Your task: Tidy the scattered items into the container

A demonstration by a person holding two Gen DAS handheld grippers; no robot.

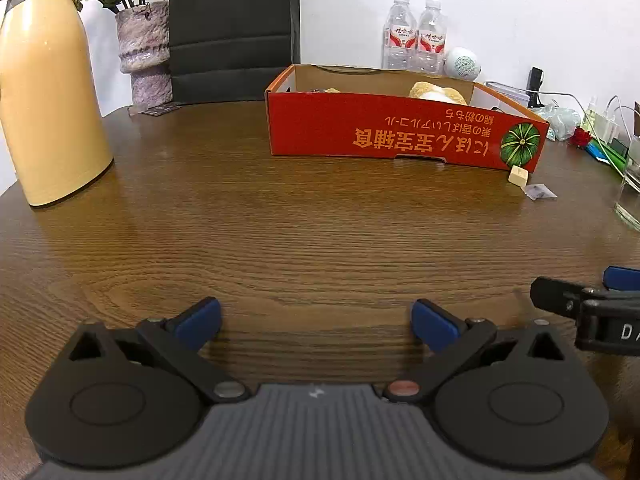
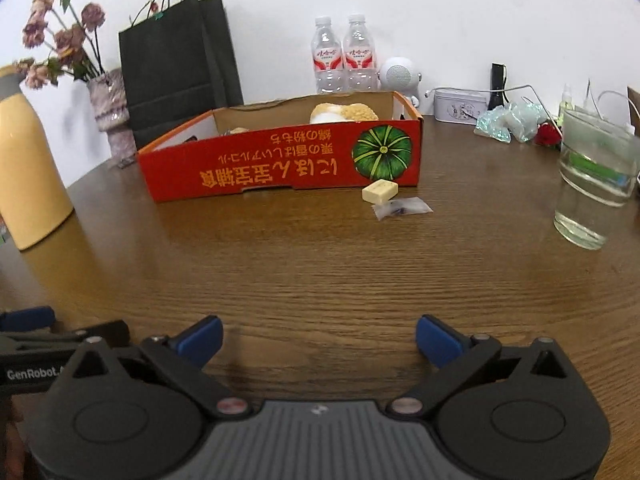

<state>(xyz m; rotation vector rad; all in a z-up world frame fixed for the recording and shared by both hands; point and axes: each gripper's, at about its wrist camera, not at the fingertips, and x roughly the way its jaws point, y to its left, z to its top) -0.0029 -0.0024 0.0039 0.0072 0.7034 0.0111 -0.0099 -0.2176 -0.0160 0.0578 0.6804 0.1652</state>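
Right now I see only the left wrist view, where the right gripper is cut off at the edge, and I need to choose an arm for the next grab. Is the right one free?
Observer: Yes. The right gripper is open, with only table showing between its pads.
Operator: What is the clear thing at my right edge?
Observer: A glass with water in it, upright, to the right of the clear sachet and the cream block.
Operator: Anything behind the red box that I can't make out?
Observer: A pale tin stands behind and to the right of the red box.
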